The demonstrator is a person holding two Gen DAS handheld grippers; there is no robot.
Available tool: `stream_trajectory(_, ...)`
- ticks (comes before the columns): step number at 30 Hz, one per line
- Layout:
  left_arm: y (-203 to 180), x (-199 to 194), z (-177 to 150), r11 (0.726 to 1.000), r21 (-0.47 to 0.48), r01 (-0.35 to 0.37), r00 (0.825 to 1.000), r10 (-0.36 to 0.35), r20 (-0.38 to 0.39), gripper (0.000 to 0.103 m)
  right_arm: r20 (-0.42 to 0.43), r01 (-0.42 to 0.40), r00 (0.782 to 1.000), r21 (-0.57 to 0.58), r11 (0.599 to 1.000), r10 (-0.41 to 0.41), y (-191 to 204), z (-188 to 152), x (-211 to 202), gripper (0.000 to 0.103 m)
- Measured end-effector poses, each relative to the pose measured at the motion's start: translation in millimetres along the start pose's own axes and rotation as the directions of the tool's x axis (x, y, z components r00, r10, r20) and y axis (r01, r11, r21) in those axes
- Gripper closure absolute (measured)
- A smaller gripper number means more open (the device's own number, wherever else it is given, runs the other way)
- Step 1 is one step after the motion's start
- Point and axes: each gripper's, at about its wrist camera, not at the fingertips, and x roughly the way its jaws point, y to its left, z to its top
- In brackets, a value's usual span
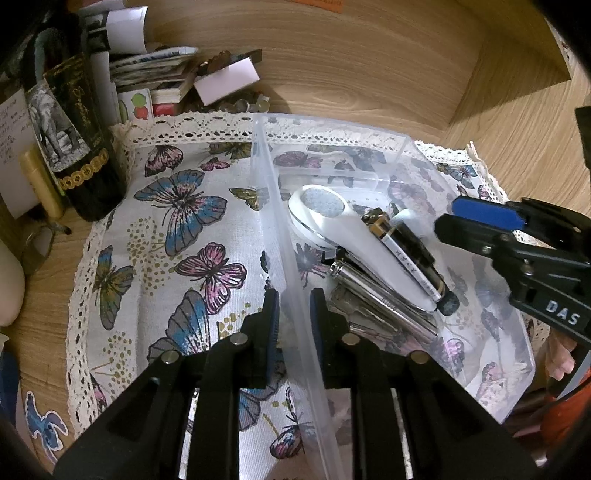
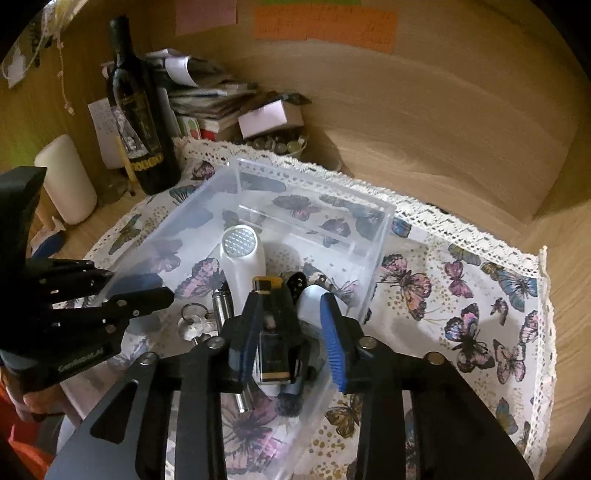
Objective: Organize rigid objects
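gripping the near wall of the clear plastic box (image 1: 295, 258), the left claw (image 1: 293, 317) was seen clenched on that wall, one pad outside and one inside. the box was set on a butterfly-print cloth (image 1: 177, 229) with a lace edge, spread over the wooden worktop (image 1: 369, 66). inside the box a white handheld device (image 1: 354, 236) with a round mesh head was laid across a heap of small things: a metal tube (image 1: 369, 291), a dark pen-like stick (image 1: 424, 266) with a white label, and a key ring (image 2: 194, 310) near the box's corner. the right claw (image 2: 291, 325) was held above that heap with its blue pads apart, released; nothing was pressed between them. a small black and gold item (image 2: 271, 343) was seen below the gap, resting on the heap, and whether it touched the left pad could not be told. in the left wrist view the right claw (image 1: 461, 218) was shown over the right side of the box. a dark wine bottle (image 1: 74, 140) was stood at the cloth's far left corner, beside a stack of papers and booklets (image 1: 155, 70). a white cylinder (image 2: 66, 181) was stood left of the bottle in the right wrist view. orange and pink notes (image 2: 325, 24) were stuck on the back panel.
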Motion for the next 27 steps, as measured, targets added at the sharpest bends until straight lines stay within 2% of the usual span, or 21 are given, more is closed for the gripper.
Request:
stream_trajectory(5,-2,-21,4,0.999,-0.006,-0.034,0.997,0.035,0.068,0.083,0.095,0.009,0.995,0.022,1.0,-0.011,-3,-5,-32,0.055)
stream_trajectory(8,-1,-38,6,0.999,-0.025,-0.047,0.992,0.049,0.114,0.083,0.142,0.026,0.989,0.028,0.999,-0.03,-4,-10,-51,0.052)
stream_trajectory(12,-5,-64,6,0.998,-0.043,-0.034,0.983,0.041,0.177,0.082,0.234,0.037,0.971,0.048,0.998,-0.047,-5,-20,-81,0.027)
stream_trajectory(18,-26,-102,-3,0.999,-0.01,-0.039,0.958,0.04,0.284,0.065,0.333,0.06,0.939,0.076,0.995,-0.082,-3,-35,-117,0.013)
stream_trajectory(20,-34,-114,-7,0.999,0.001,-0.038,0.946,0.036,0.321,0.053,0.365,0.058,0.927,0.088,0.994,-0.086,-2,-40,-128,0.008)
stream_trajectory(21,-39,-121,-10,0.999,0.005,-0.032,0.938,0.028,0.346,0.049,0.38,0.062,0.92,0.096,0.993,-0.094,-2,-43,-133,0.003)
stream_trajectory(23,-46,-130,-13,0.999,0.012,-0.036,0.925,0.029,0.379,0.034,0.414,0.087,0.901,0.115,0.99,-0.127,0,-49,-142,0.0)
stream_trajectory(25,-55,-142,-19,0.998,0.019,-0.067,0.9,0.052,0.432,0.025,0.44,0.106,0.886,0.114,0.988,-0.146,3,-55,-149,0.0)
stream_trajectory(27,-60,-149,-23,0.997,0.021,-0.079,0.885,0.06,0.462,0.018,0.453,0.115,0.878,0.11,0.987,-0.152,7,-59,-154,0.0)
